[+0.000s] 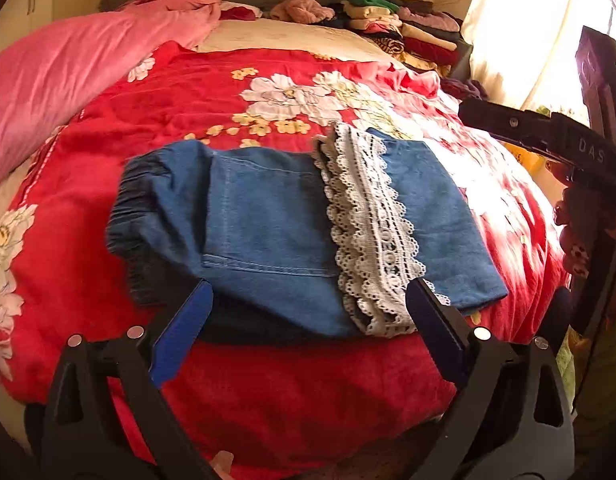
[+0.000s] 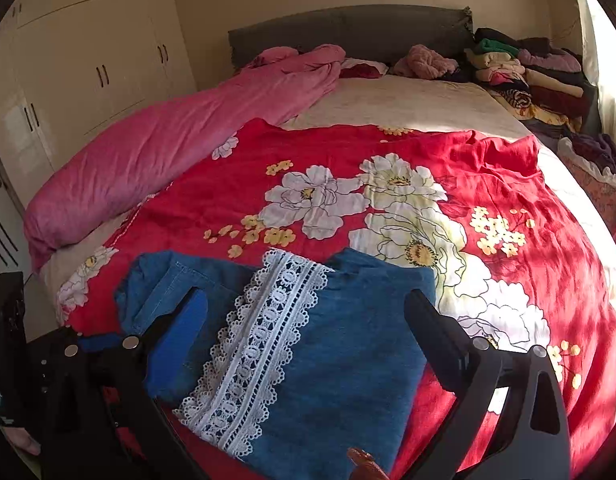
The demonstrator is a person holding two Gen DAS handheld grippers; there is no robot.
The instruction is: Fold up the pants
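Both hand-held grippers, left (image 1: 308, 312) and right (image 2: 308, 320), hover spread wide above the folded pants (image 1: 268, 232).

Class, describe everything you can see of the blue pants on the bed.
The blue pants look like denim, folded into a compact, flat bundle on the red floral blanket. A dark gathered elastic waistband is at one end; a stitched pocket seam shows on the middle panel. A white lace trim, the hem of a folded-over leg, crosses the top. Both grippers, left gripper and right gripper, have open jaws and grip nothing.
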